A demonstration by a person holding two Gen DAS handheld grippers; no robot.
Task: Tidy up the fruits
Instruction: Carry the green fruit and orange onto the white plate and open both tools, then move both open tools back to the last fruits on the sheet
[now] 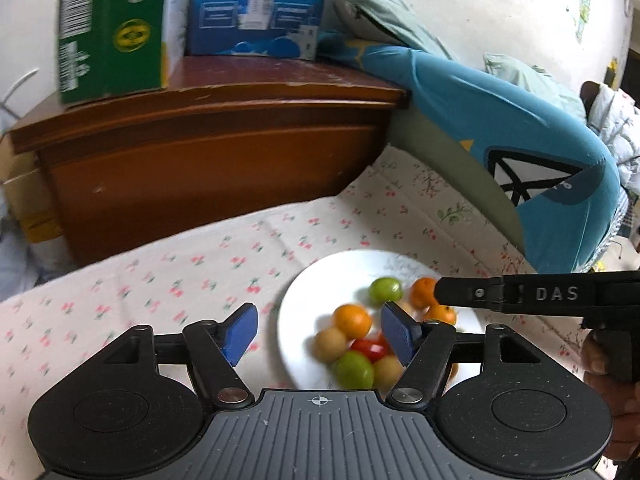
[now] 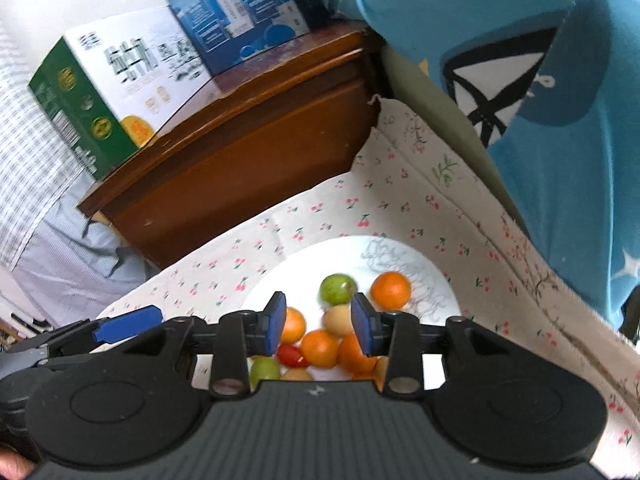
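Observation:
A white plate (image 1: 304, 300) (image 2: 400, 256) lies on the cherry-print cloth and carries several small fruits. Among them are an orange (image 1: 352, 320), a green fruit (image 1: 384, 290), a tan fruit (image 1: 330, 344) and a red tomato (image 1: 370, 350). My left gripper (image 1: 320, 332) hovers over the plate's left part, open, with nothing between its blue pads. My right gripper (image 2: 320, 326) hangs over the pile with a narrower gap, gripping nothing. Below it show an orange (image 2: 320, 348), a tan fruit (image 2: 338, 318) and a green fruit (image 2: 338, 288). Another orange (image 2: 390, 290) lies further back.
A brown wooden cabinet (image 1: 208, 168) stands behind the cloth, with a green box (image 1: 108, 28) and a blue box (image 1: 256, 8) on top. A blue pillow (image 1: 520, 128) rises at the right. A person's checked shirt (image 2: 28, 160) shows at the left.

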